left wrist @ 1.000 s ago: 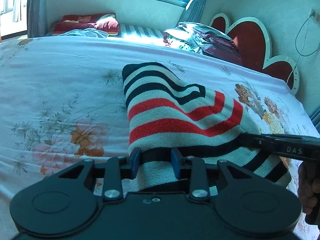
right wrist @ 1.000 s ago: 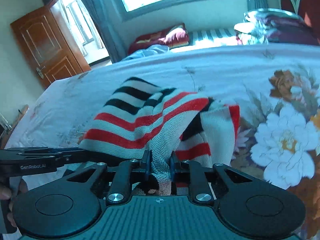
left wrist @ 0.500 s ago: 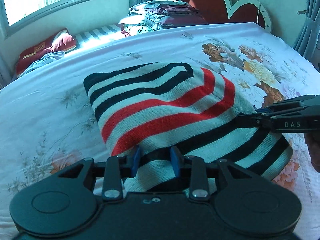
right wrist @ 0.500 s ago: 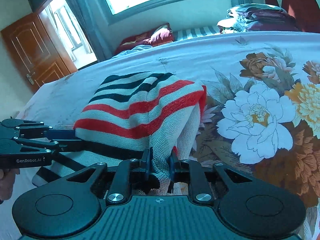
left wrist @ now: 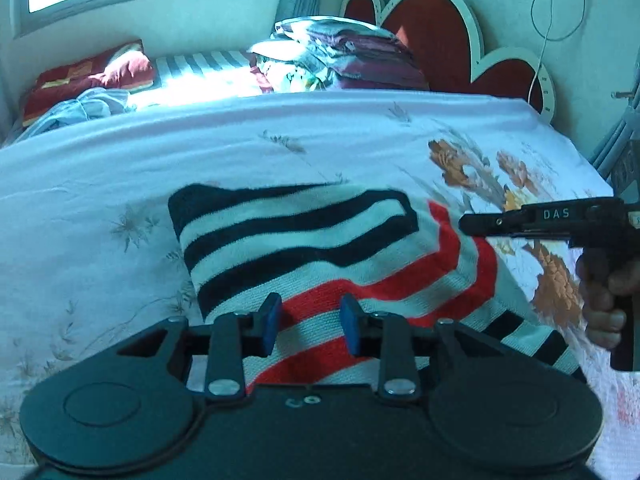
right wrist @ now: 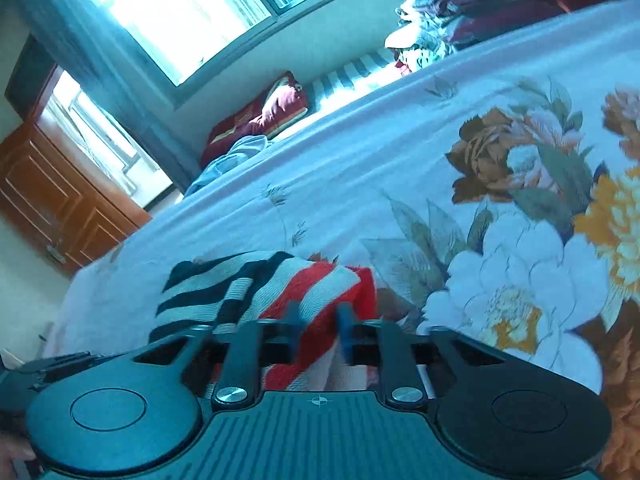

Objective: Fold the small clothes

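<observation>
A small knit sweater with black, red and white stripes lies folded flat on the floral bedsheet. My left gripper is open just above the sweater's near edge, with nothing between its blue pads. My right gripper is open too, raised and tilted over the sweater's right edge. The right gripper shows from the side in the left wrist view, clear of the cloth.
A stack of folded bedding and a red heart-shaped headboard stand at the far end. A red pillow and loose clothes lie under the window. A wooden door is at the left.
Both grippers have let go of the sweater and opened. The sweater now lies folded on the bed. The right gripper has lifted away and tilted.
</observation>
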The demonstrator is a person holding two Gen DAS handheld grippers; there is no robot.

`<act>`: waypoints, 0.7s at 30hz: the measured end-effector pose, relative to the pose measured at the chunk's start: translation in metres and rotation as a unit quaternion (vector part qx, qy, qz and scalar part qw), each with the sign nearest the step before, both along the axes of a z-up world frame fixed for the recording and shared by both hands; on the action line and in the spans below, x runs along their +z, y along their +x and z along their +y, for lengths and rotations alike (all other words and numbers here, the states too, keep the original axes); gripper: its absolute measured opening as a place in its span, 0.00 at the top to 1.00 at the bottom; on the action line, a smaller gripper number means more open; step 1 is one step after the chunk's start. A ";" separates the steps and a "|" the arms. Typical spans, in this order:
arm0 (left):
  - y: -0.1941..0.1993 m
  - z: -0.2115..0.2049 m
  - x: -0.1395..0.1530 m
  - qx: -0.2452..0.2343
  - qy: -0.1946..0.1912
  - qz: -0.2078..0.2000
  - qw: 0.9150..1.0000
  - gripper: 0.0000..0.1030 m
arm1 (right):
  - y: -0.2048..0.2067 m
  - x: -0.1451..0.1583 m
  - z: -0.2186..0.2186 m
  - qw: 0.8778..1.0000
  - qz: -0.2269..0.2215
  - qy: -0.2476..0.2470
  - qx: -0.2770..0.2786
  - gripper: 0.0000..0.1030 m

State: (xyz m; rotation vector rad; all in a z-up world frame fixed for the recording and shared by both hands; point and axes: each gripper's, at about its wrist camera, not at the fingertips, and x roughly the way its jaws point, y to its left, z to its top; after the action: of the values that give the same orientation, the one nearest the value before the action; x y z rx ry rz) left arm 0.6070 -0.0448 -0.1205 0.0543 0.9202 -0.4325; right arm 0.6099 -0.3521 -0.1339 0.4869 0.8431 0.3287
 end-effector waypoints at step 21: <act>-0.117 0.021 0.033 -0.015 0.010 -0.020 1.000 0.84 | -0.135 0.042 0.077 0.947 -0.088 -0.208 0.230 0.95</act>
State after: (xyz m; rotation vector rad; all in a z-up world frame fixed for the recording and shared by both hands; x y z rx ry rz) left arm 0.4901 -0.0242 -0.0877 0.0939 0.8848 -0.4485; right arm 0.4750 -0.2755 -0.0921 -0.1405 0.8181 0.5971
